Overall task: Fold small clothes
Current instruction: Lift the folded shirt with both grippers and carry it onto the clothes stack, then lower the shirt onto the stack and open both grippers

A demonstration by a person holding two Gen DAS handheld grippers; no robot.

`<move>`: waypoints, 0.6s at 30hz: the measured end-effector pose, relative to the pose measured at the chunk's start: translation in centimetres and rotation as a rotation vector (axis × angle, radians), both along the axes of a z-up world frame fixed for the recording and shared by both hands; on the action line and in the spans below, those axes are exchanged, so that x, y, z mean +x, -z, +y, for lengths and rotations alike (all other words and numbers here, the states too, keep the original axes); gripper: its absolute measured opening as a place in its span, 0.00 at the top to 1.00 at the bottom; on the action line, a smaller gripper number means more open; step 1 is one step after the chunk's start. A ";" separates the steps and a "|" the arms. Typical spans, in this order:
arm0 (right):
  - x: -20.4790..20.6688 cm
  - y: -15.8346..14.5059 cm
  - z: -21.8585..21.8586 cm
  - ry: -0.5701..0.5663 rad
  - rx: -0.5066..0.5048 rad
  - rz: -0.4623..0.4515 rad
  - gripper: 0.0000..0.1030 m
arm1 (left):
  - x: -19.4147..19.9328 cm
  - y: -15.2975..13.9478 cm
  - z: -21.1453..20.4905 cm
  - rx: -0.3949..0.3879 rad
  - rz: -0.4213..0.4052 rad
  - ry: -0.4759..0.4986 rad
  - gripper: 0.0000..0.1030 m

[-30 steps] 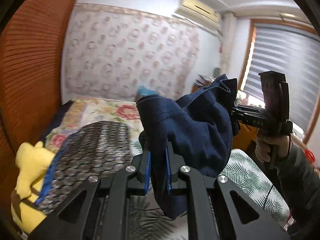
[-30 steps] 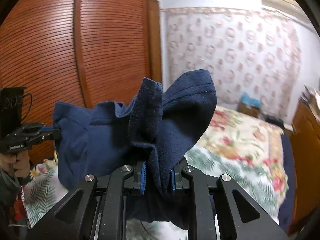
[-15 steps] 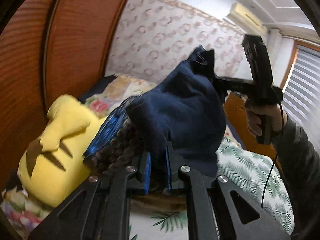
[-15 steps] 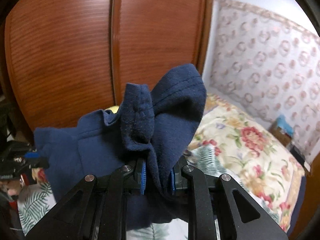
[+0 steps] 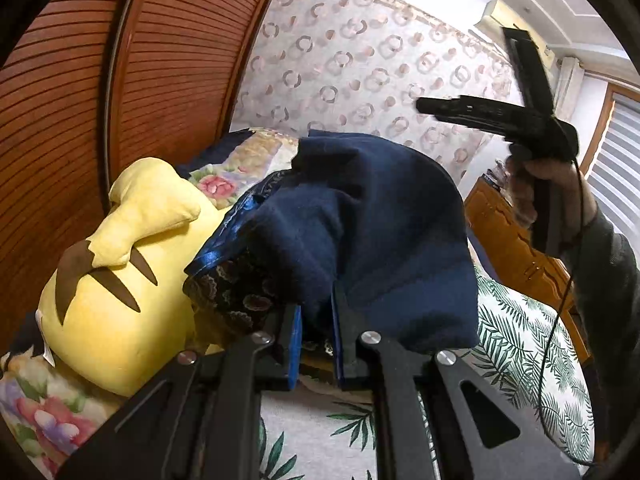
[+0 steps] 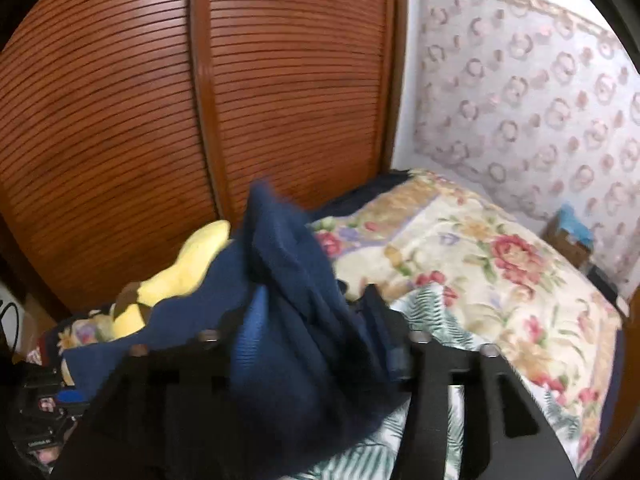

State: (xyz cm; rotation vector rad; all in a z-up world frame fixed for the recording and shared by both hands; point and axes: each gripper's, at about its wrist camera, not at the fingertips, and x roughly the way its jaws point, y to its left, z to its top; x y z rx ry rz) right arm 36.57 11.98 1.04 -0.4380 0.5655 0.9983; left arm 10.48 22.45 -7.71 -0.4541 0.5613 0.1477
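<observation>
Now, taking it line by line:

Left gripper (image 5: 314,332): I am holding it at the bottom centre of the left wrist view; its blue pads are pinched on an edge of the navy garment (image 5: 372,232), with only a narrow gap between them.

Right gripper (image 6: 320,340): its jaws have just been opening and are standing apart at the lower centre of the right wrist view. The navy cloth is still lying loosely between them, blurred, and the pads are not pressing on it. In the left wrist view the same tool is showing at the upper right, clear of the cloth, gripped by my right hand (image 5: 556,188).

Navy garment: it is bunching up in the middle of both views, draping over a dark patterned cloth with a shiny blue trim (image 5: 236,280).

Yellow plush toy (image 5: 120,280): it is lying at the left of the left wrist view, just beside the garment.

Bed (image 6: 500,272): a floral cover and a leaf-print sheet are spreading under everything.

Wooden slatted doors (image 6: 200,100): they are filling the upper left of both views.
</observation>
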 end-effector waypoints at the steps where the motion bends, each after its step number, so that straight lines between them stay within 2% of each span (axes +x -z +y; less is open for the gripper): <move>1: 0.1 -0.4 -0.5 0.020 0.008 -0.029 0.47 | 0.0 0.0 0.0 0.000 -0.001 0.002 0.91; 3: 0.2 -0.9 -2.2 0.055 0.021 -0.041 0.46 | 0.1 -0.2 0.2 0.000 -0.001 0.003 0.91; 9: -3.0 1.4 -2.7 -0.077 0.026 0.014 0.46 | 0.3 -0.6 0.4 0.006 0.004 0.001 0.91; 13: -5.4 2.7 -1.8 -0.147 0.068 0.036 0.46 | 0.2 -0.5 0.6 0.003 0.011 -0.003 0.90; 18: -5.6 6.8 0.2 -0.124 -0.016 0.048 0.51 | 0.3 -0.2 0.8 0.000 0.022 -0.009 0.90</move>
